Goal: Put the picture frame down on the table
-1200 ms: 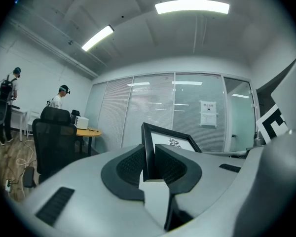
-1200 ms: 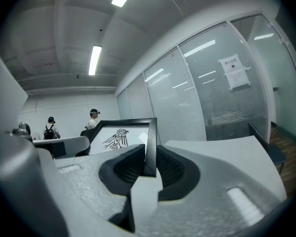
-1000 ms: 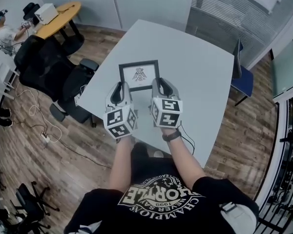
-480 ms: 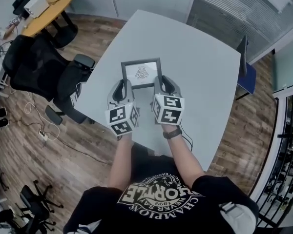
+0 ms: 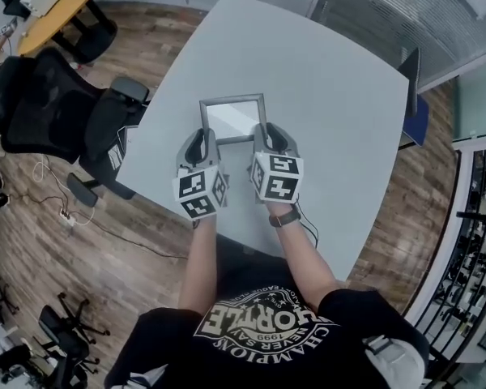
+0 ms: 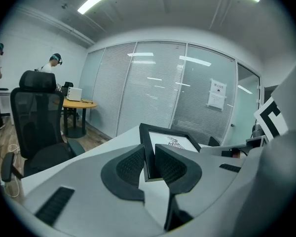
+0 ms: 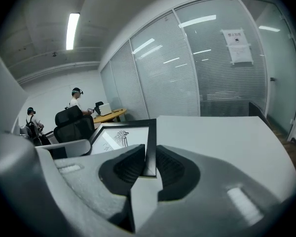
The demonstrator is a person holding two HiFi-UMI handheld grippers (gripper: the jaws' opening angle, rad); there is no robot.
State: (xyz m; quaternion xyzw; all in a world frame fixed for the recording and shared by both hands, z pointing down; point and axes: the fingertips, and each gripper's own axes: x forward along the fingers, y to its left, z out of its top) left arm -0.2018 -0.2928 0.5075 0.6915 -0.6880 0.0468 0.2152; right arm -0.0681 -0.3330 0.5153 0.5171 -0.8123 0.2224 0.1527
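Observation:
A black picture frame point(image 5: 232, 118) with a white print of a bird figure is held nearly flat over the grey table point(image 5: 324, 87). My left gripper point(image 5: 202, 140) is shut on the frame's near left corner, whose black edge point(image 6: 149, 152) runs between the ribbed pads. My right gripper point(image 5: 264, 134) is shut on the near right corner, the frame edge point(image 7: 151, 149) pinched between its pads. The print point(image 7: 119, 136) shows in the right gripper view. Whether the frame touches the table I cannot tell.
A black office chair point(image 5: 57, 108) stands off the table's left edge, a blue chair point(image 5: 413, 96) at its right edge. A round yellow table point(image 5: 53, 2) with a white box is at far left. Glass walls with blinds point(image 6: 153, 93) lie behind. Two people point(image 7: 76, 98) stand far off.
Both grippers have carried the frame slightly forward and tipped it flatter; the print facing the head camera now shows mostly glare. The grips are unchanged.

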